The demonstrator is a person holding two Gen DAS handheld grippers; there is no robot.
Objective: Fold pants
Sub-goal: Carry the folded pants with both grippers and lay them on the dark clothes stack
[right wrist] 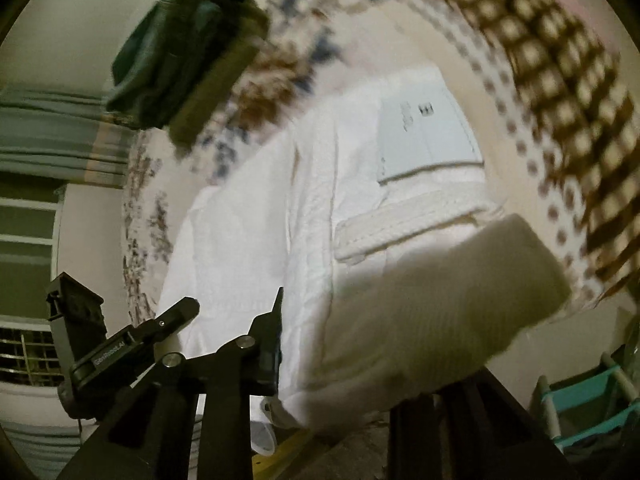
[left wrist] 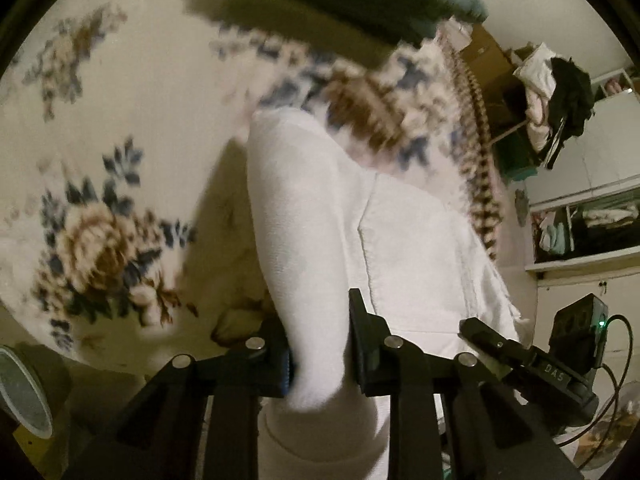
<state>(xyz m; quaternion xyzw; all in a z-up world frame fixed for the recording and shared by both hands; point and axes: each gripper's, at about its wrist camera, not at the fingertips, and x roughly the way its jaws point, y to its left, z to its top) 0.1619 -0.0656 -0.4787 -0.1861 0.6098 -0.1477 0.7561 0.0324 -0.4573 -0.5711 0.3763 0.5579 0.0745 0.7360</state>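
Note:
White pants (left wrist: 400, 248) lie on a floral blanket (left wrist: 100, 140). My left gripper (left wrist: 320, 356) is shut on a bunched fold of the white pants, lifted off the bed. In the right wrist view the white pants (right wrist: 280, 220) show a waistband, a belt loop and a printed label (right wrist: 424, 136). My right gripper (right wrist: 344, 344) is shut on a thick fold of the pants; the cloth drapes over and hides its right finger. The other gripper shows at the side of each view.
A dark green folded garment (left wrist: 352, 0) lies further up the bed and also shows in the right wrist view (right wrist: 180, 52). A checked brown blanket border (right wrist: 560, 100) runs along the bed edge. Shelves with clothes (left wrist: 568, 112) stand at right.

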